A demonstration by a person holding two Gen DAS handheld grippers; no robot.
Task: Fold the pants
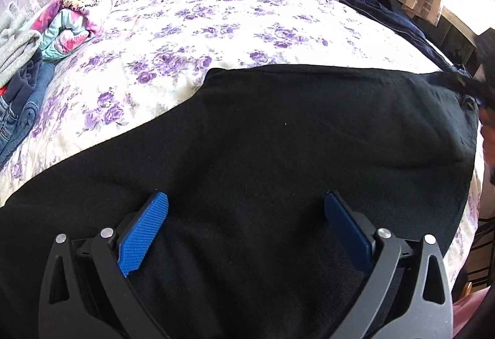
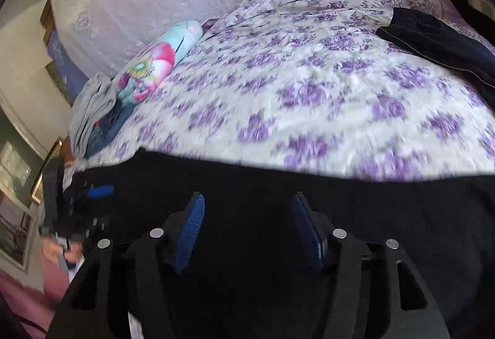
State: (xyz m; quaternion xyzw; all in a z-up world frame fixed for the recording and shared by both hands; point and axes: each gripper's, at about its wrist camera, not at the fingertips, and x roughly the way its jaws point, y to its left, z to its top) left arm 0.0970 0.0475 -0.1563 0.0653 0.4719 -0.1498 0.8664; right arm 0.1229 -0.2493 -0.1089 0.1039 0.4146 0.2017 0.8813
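Clearly the black pants are soft, limp knit cloth: light, not slippery, nothing to break, but they will sag and drag wherever they are not held. They lie spread flat along the near edge of the bed, reaching toward its right edge. The left gripper hangs over the cloth with jaws wide apart and nothing between them; the right gripper is likewise parted and empty above the same dark fabric, though that view is blurred. My judgement is that the far hem edge or a corner gives the best hold, pinching both layers so the fold carries evenly. Open floral bedspread lies beyond the pants toward the middle of the bed, ample for turning cloth over. Near the left edge sit a grey-and-denim clothes pile and a bright rolled blanket; a navy garment lies at the far right edge.
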